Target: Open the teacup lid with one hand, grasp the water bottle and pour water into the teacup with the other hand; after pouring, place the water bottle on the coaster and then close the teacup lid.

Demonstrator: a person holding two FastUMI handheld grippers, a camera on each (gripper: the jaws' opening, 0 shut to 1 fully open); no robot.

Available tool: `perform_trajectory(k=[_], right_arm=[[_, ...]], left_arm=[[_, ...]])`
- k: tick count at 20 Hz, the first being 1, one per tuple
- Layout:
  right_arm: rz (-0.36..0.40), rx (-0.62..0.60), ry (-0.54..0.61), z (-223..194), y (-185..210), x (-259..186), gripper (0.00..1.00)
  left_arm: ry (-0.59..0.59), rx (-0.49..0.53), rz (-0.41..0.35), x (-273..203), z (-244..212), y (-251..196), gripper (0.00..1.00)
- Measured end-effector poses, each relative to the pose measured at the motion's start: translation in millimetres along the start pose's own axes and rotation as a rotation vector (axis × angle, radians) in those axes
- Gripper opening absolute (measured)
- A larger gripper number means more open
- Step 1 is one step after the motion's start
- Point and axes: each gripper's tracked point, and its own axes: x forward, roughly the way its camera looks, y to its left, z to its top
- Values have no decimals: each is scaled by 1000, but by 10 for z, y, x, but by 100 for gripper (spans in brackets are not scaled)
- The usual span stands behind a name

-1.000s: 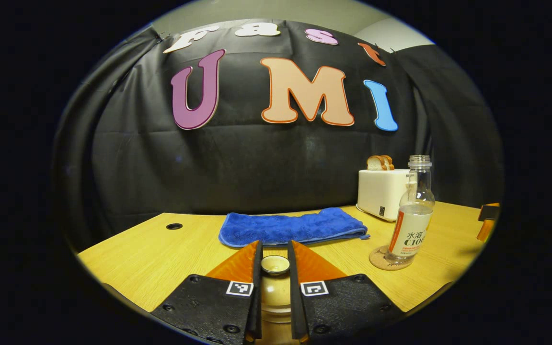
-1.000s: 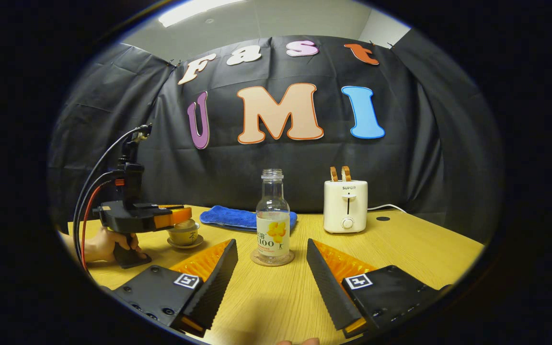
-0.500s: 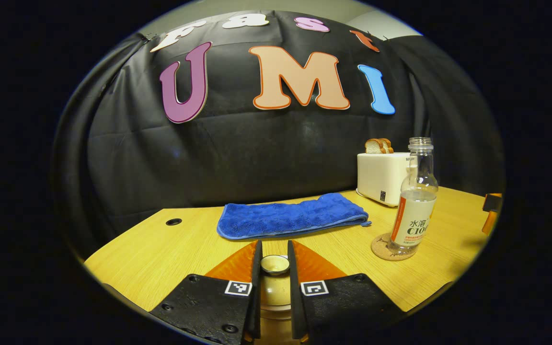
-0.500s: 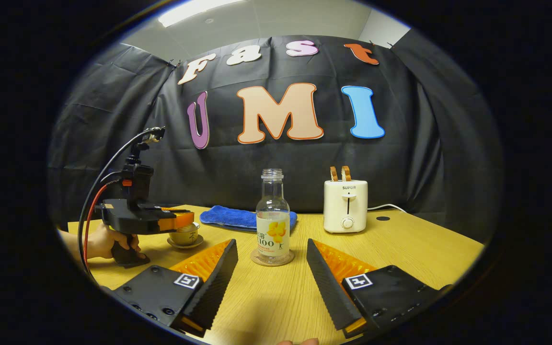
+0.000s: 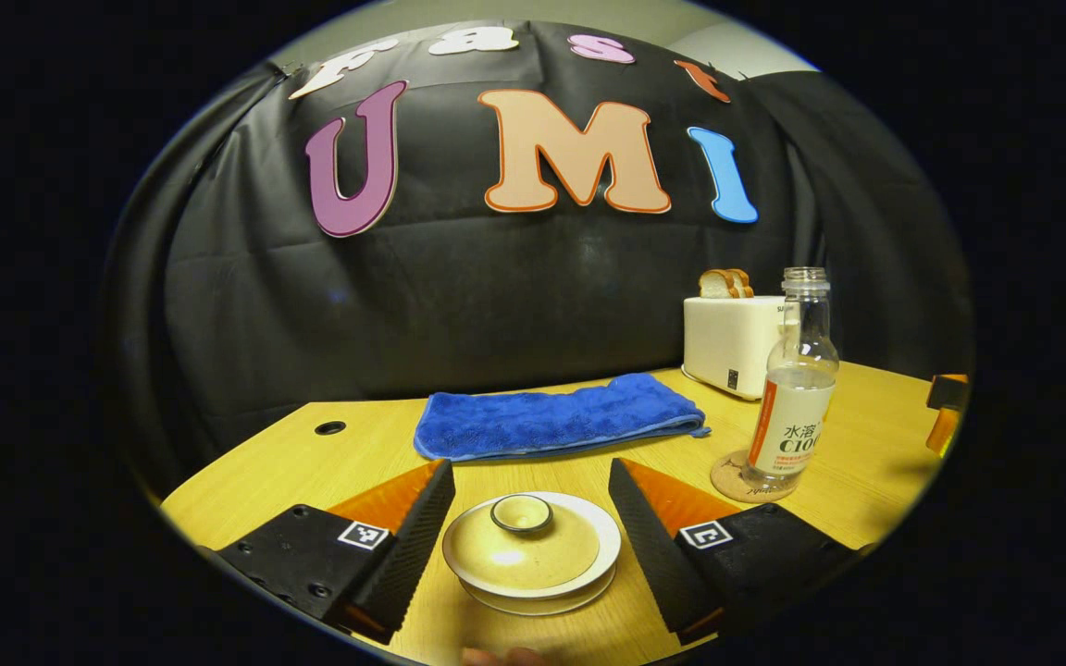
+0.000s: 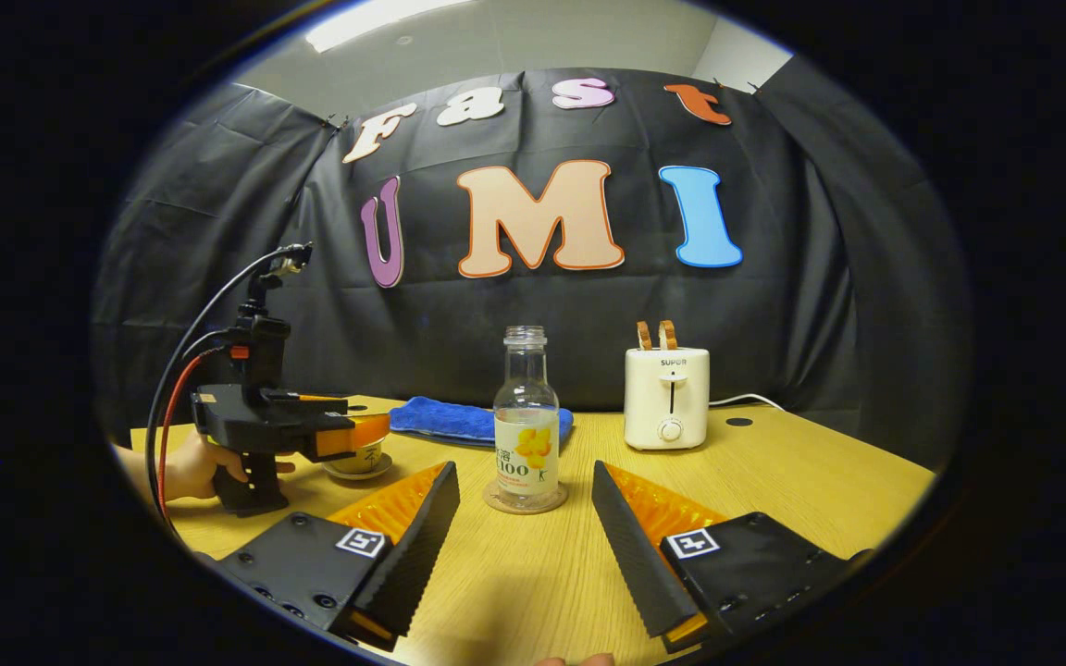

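Lid (image 5: 522,546) sits on the teacup between the left gripper's (image 5: 531,518) spread, released fingers; right gripper (image 6: 526,504) likewise released, facing the bottle (image 6: 526,416).

Bare table (image 6: 533,573) lies before the water bottle (image 6: 526,416); toaster (image 6: 667,398) stands beside it.

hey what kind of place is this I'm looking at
Probably a staged recording booth set up like a kitchen table: black cloth wall, light wooden tabletop, white toaster holding bread slices, and a handheld black-and-orange left claw over a lidded ceramic teacup.
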Motion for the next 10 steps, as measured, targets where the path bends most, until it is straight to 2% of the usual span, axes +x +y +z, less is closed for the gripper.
perform_trajectory(k=[2, 3, 4, 5, 6, 7, 9, 10], right_arm=[[-1, 0, 0, 4, -2, -1, 94], [-1, 0, 0, -2, -5, -8, 93], [-2, 0, 0, 0, -10, -7, 89], [-1, 0, 0, -1, -1, -3, 93], [-2, 0, 0, -2, -9, -5, 89], [-5, -1, -1, -5, -13, 1, 93], [-16, -1, -1, -2, -36, 5, 89], [-27, -1, -1, 0, -62, 7, 93]], left_arm=[[-15, -11, 2, -18, 25, 14, 95], [-21, -18, 3, -27, 32, 22, 96], [-31, -22, 4, -43, 43, 20, 96], [-46, -27, 10, -68, 62, 34, 97], [-61, -30, 20, -99, 83, 58, 96], [-75, -31, 28, -138, 99, 71, 96], [-95, -39, 46, -258, 124, 81, 96], [-104, -48, 52, -327, 118, 81, 96]])
